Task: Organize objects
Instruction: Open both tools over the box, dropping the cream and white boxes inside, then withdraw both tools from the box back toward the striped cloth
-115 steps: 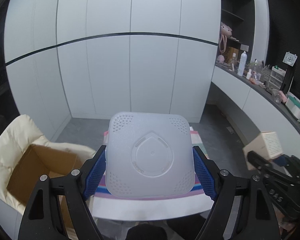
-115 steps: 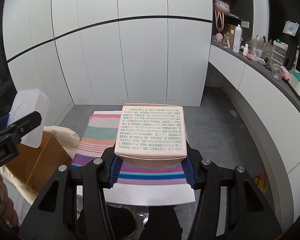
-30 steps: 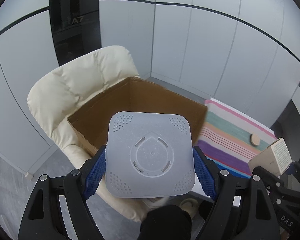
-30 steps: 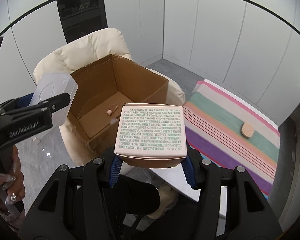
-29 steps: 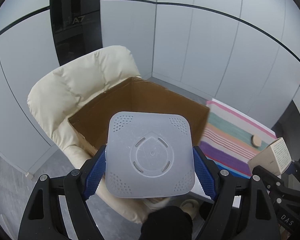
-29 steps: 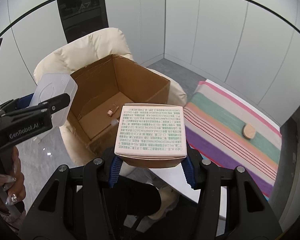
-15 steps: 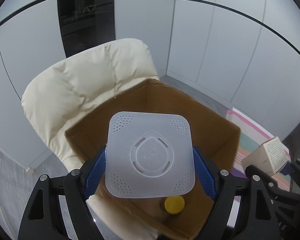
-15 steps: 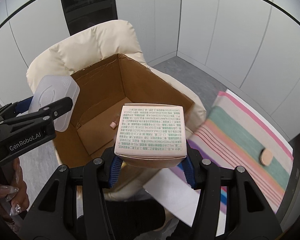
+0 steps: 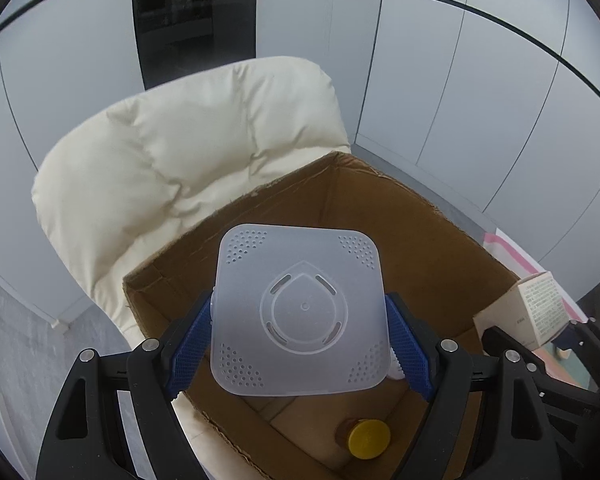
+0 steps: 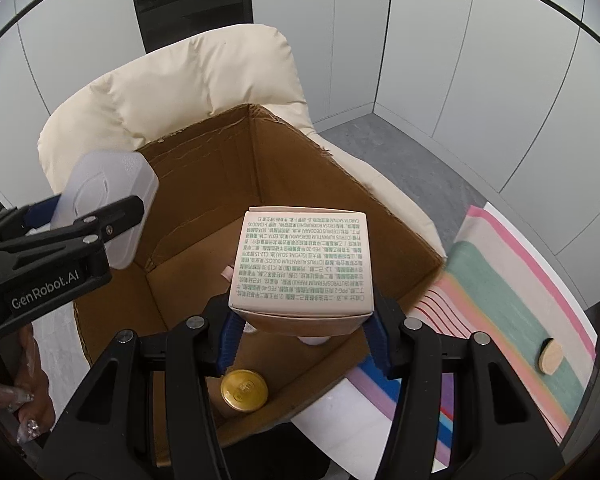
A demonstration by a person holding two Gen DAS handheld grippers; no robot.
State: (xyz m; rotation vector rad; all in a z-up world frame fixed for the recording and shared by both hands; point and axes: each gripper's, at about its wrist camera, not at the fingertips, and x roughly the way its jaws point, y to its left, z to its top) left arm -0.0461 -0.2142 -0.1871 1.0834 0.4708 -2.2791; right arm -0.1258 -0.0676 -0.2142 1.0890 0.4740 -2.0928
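My left gripper (image 9: 300, 340) is shut on a translucent white square plastic container (image 9: 300, 312) and holds it over the open cardboard box (image 9: 380, 204). My right gripper (image 10: 304, 332) is shut on a cream carton with green print (image 10: 304, 260), also held over the box (image 10: 300, 152). The left gripper and its container (image 10: 104, 200) show at the left in the right wrist view; the carton (image 9: 536, 308) shows at the right in the left wrist view. A yellow-lidded jar (image 9: 368, 444) lies on the box floor, also seen in the right wrist view (image 10: 244, 390).
The box sits on a cream padded armchair (image 9: 180, 160). A striped cloth (image 10: 512, 300) covers a table to the right, with a small round wooden disc (image 10: 552, 356) on it. White wall panels stand behind. Small pale items lie partly hidden under the carton.
Both grippers have swung from the striped table to the armchair and moved in over the cardboard box. The box fills more of both views, and the jar inside has come into sight.
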